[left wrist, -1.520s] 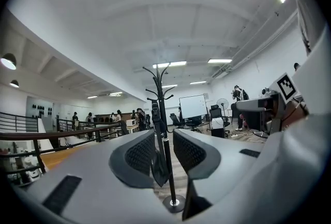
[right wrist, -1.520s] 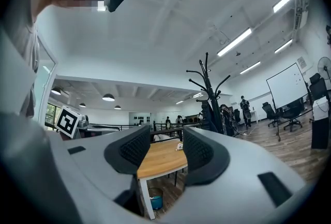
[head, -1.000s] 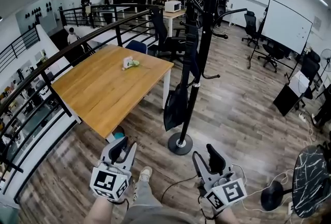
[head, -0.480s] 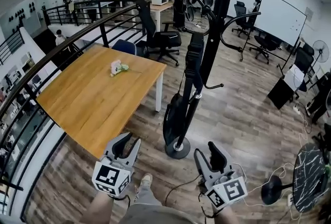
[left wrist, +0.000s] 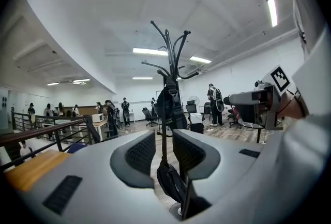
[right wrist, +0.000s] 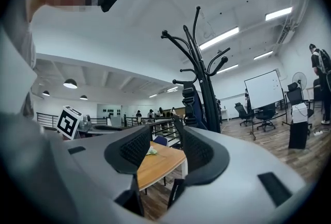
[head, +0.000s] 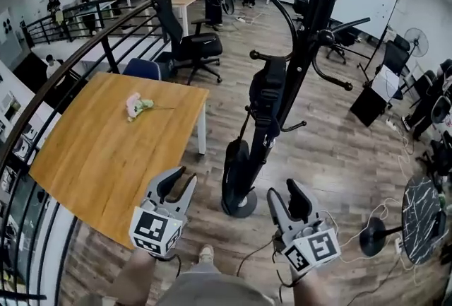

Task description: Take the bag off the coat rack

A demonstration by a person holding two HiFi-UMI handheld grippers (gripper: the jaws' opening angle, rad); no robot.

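Observation:
A black coat rack [head: 305,50] stands on a round base on the wood floor ahead of me. A black bag [head: 267,96] hangs from one of its hooks by a wide strap, and its lower part [head: 236,163] dangles beside the pole. My left gripper [head: 176,183] is low in front of the base, open and empty. My right gripper [head: 289,195] is beside it, also open and empty. In the left gripper view the bag [left wrist: 168,106] shows far off through the gap of the gripper [left wrist: 164,153]. In the right gripper view the rack [right wrist: 204,88] rises behind the gripper [right wrist: 166,148].
A wooden table [head: 106,149] with a small pink-and-green item [head: 135,105] stands to the left, along a black railing [head: 63,71]. Office chairs [head: 187,46], a whiteboard [head: 357,4], a fan stand and cables [head: 374,237] lie to the right. People stand at the far end.
The coat rack and bag have come closer and loom larger in the head view. The table has slid left. Both grippers stay low, open and empty.

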